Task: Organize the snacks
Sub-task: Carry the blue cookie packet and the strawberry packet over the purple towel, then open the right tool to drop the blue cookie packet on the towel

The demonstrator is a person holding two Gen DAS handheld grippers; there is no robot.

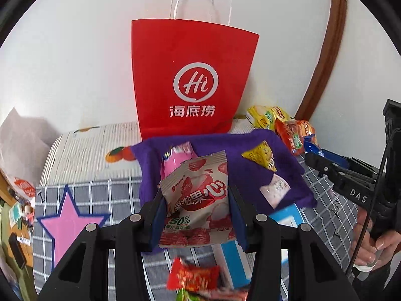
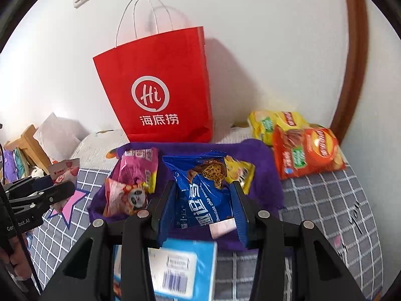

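Observation:
My left gripper [image 1: 198, 213] is shut on a white and red strawberry snack packet [image 1: 198, 195] and holds it above the purple cloth bin [image 1: 245, 173]. It also shows at the left of the right wrist view [image 2: 50, 190]. My right gripper [image 2: 203, 208] is shut on a blue chocolate chip cookie bag [image 2: 200, 195] over the same purple bin [image 2: 265, 165]. In the bin lie a pink packet [image 2: 139, 168], a panda packet [image 2: 125, 195] and a yellow packet [image 2: 238, 173]. The right gripper shows at the right of the left wrist view [image 1: 315, 160].
A red paper bag [image 1: 193, 80] stands against the wall behind the bin. Yellow chips [image 2: 273, 123] and orange chips [image 2: 305, 153] lie at the right. A blue box [image 2: 175, 268] lies in front of the bin. A red candy wrapper [image 1: 193, 276] lies near me.

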